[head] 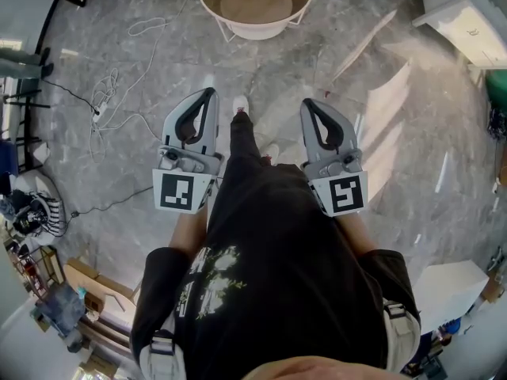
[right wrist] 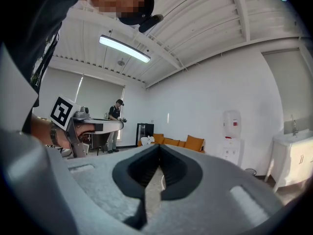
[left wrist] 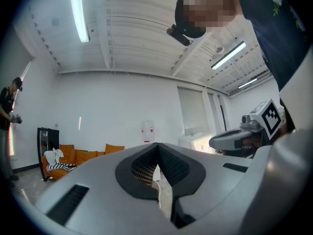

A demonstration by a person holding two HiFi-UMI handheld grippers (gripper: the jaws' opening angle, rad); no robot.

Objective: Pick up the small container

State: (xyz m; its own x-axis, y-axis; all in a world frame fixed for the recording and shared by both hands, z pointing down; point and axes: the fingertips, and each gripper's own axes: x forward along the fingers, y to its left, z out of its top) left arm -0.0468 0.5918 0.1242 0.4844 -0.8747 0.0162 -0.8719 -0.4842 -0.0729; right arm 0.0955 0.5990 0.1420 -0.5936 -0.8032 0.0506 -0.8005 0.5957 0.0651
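We stand on a gray floor (head: 444,212).
Our left gripper (head: 209,93) and right gripper (head: 307,103) are clenched shut, empty.

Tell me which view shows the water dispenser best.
Right gripper view: the water dispenser shows largest, against the wall. Left gripper view shows it smaller, base behind the left gripper. Head view misses it.

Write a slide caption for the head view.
Standing person holds left tongs and right tongs shut and empty over grey marbled floor, facing a round white-rimmed table.
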